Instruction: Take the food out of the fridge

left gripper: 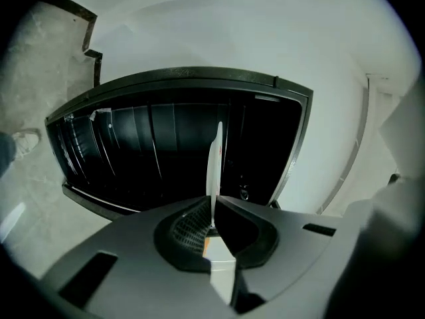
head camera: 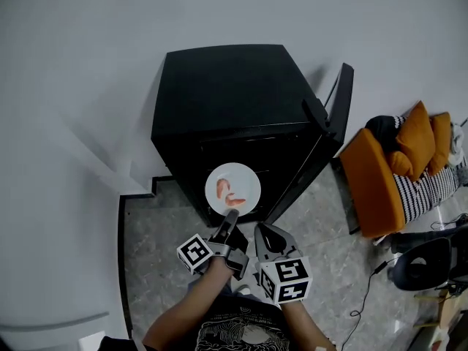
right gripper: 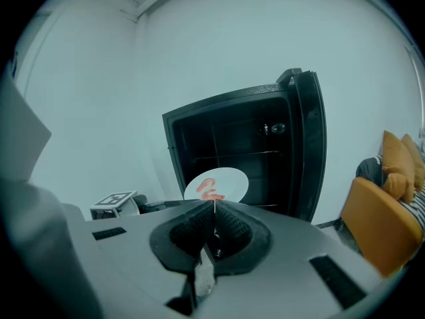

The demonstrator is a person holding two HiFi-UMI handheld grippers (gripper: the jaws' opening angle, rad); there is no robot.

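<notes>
The black mini fridge stands against the white wall with its door swung open to the right. In front of the open cavity my left gripper is shut on the near rim of a white plate that carries reddish food. The left gripper view shows the plate edge-on, rising from between the shut jaws, with the dark fridge shelves behind it. My right gripper hangs just right of the left one, shut and empty. In the right gripper view the plate is beyond its jaws.
An orange sofa with cushions and a striped cloth stands right of the open door. A dark chair and a cable lie at the lower right. A black skirting step edges the stone floor on the left.
</notes>
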